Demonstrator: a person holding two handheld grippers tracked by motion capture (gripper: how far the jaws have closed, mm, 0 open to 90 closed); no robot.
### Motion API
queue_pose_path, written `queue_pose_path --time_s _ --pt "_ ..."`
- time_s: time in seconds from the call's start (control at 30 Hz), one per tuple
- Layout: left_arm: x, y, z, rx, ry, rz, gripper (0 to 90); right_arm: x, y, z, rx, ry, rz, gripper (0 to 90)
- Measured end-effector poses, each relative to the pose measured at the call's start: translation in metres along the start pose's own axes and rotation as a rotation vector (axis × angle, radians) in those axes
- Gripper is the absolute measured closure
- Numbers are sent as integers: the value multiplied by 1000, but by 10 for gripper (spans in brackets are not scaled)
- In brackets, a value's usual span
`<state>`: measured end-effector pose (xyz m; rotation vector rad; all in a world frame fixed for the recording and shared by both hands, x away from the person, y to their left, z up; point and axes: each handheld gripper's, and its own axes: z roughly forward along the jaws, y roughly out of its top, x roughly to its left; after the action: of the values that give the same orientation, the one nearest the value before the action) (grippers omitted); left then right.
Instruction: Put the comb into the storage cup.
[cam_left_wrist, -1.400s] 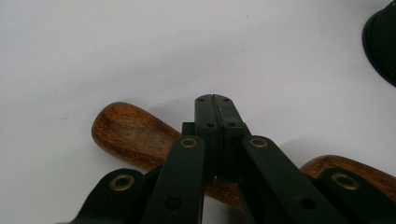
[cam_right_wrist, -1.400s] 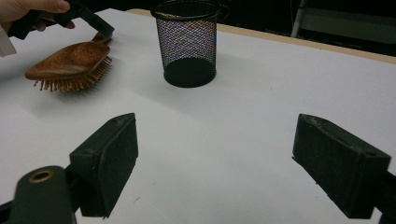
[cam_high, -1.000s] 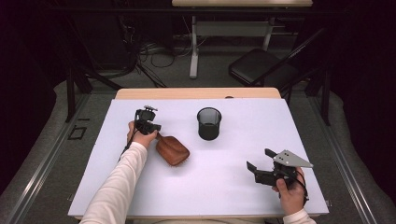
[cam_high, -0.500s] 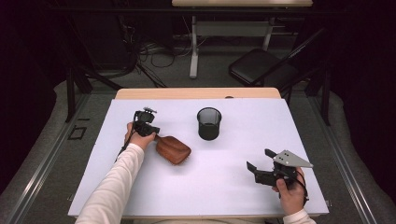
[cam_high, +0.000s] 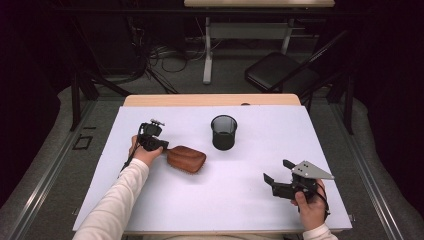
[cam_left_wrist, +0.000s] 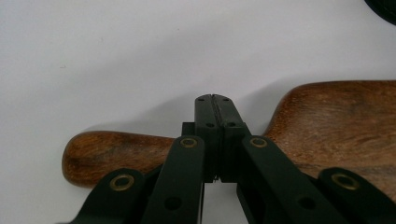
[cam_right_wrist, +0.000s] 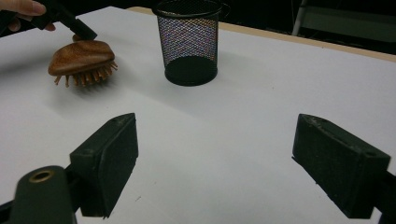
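Left tool (cam_high: 161, 145): jaws pressed fully together, pads meeting with nothing between them. In the left gripper view the closed tips (cam_left_wrist: 215, 108) sit over the neck of the wooden brush (cam_left_wrist: 327, 121), where the narrow handle widens into the head; whether they touch the wood or hover just above it can't be told. In the high view the left tool sits at the handle end of the brush (cam_high: 186, 158), the left hand (cam_high: 145, 154) wrapped round its body, white sleeve coming up from the bottom edge.

The brush lies on the white counter (cam_high: 240, 200), left of centre, bristles down, head toward the middle of the counter, handle toward the left hand. The right gripper view shows it resting on its bristles (cam_right_wrist: 81, 58), with the left tool's dark tip at its far end.

A black mesh cup (cam_high: 223, 132) stands upright behind and to the right of the brush, near but apart from it, mouth open.

Right tool (cam_high: 275, 172): jaws spread wide, nothing between them, bare counter showing through the gap in the right gripper view (cam_right_wrist: 215, 158). It is held by the right hand (cam_high: 311, 205) near the front right part of the counter, grey three-cornered plate on top, well apart from the brush and the cup.
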<state>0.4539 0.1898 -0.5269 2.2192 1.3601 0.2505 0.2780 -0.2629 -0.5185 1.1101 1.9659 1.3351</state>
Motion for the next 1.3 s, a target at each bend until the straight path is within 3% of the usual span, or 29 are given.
queue_pose_path --time_s 0.8,1.3 --pt "-7 -24 -16 29 -38 58 899 1 0 0 8 0 -6 140" --pt "-10 -38 -23 38 -68 73 898 2 0 1 12 2 -8 140"
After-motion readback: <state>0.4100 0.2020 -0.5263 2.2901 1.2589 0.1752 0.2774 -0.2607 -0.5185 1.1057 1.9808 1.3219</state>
